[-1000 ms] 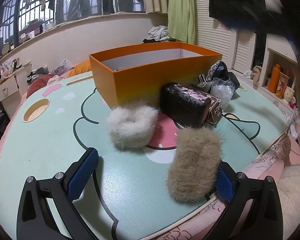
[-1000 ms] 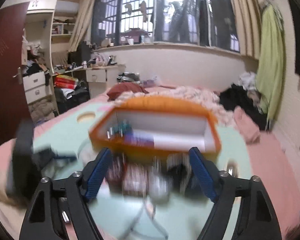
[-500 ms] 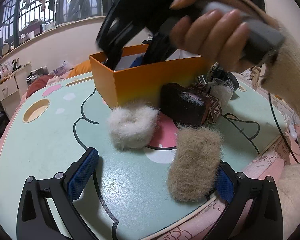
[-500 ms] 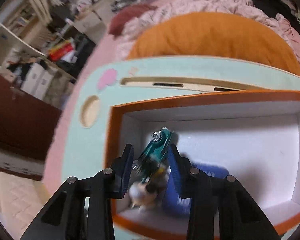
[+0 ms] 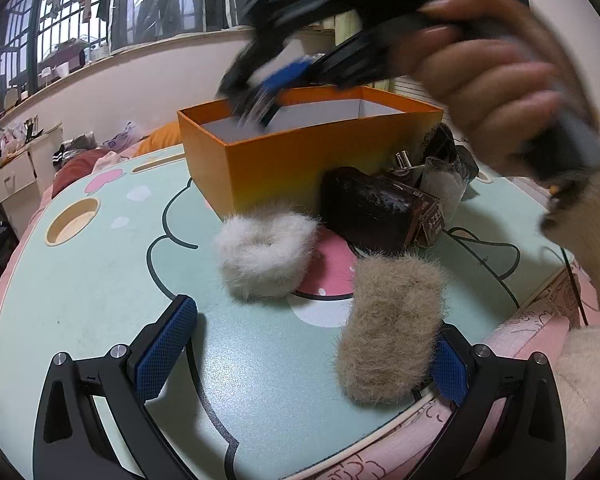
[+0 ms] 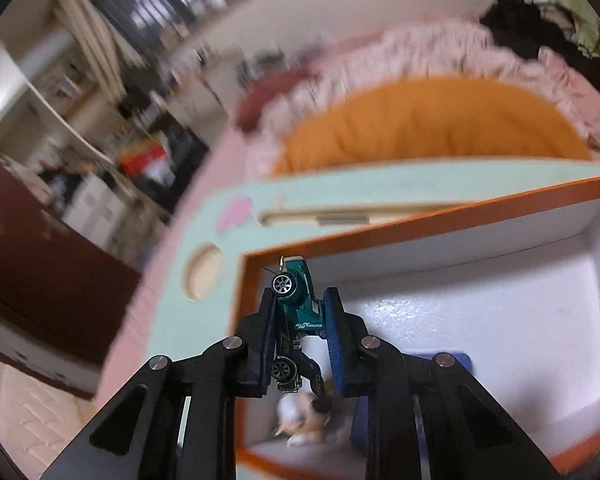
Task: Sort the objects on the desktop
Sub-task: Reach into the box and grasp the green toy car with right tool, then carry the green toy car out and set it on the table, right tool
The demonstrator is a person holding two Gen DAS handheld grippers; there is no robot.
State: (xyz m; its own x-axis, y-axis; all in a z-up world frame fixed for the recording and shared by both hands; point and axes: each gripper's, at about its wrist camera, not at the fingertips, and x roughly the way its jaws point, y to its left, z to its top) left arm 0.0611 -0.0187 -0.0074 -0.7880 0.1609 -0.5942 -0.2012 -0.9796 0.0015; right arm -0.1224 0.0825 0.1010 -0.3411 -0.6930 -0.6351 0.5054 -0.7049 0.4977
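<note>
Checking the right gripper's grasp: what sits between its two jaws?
In the right wrist view, a teal toy car sits clamped between the jaws of the right gripper, over the orange box.

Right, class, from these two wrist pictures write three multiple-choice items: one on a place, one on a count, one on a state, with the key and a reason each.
1. Where is the small teal toy car?
A. On the table beside the box
B. Between the right claw's fingers, above the orange cardboard box
C. Under the beige fur piece

2. How many fluffy fur pieces lie on the mint-green table?
A. One
B. Two
C. Four

3. How is the left claw?
A. Open, holding nothing
B. Shut on the white fur piece
C. Shut on the dark case

Key: 1 B, the pads clamp the car over the box's white inside. 2 B, one white fur piece and one beige fur piece. 3 A, its fingers stand wide apart, gripping nothing.
</note>
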